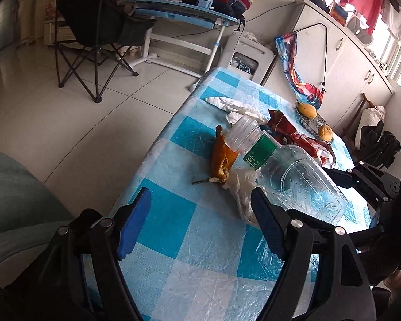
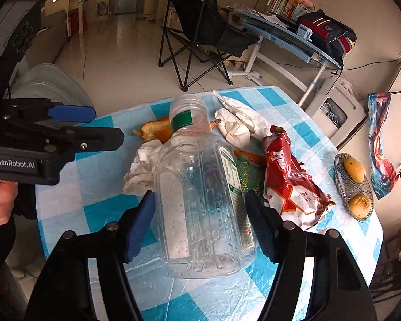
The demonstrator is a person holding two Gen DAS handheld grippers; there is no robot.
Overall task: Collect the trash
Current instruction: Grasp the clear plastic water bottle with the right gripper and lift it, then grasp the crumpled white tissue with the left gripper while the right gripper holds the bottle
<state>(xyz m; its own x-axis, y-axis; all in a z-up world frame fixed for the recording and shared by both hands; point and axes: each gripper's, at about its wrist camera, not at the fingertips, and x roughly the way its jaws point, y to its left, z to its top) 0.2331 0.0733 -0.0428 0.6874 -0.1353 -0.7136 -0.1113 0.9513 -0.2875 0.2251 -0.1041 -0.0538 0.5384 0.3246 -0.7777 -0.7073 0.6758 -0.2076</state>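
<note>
Right gripper (image 2: 199, 230) clamps clear bottle (image 2: 200, 192), lifted off the desk (image 2: 93, 176). Left gripper (image 1: 200, 222) open, empty, left of it.

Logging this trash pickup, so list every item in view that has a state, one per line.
Clear plastic bottle with green label: uncapped, empty, tilted, between the right gripper's fingers.
Right gripper: shut on the bottle.
Left gripper: open, holding nothing.
Red snack wrapper: crumpled, on the checked table.
White tissue: crumpled.
Orange fruit peel: torn, lying flat.
</note>
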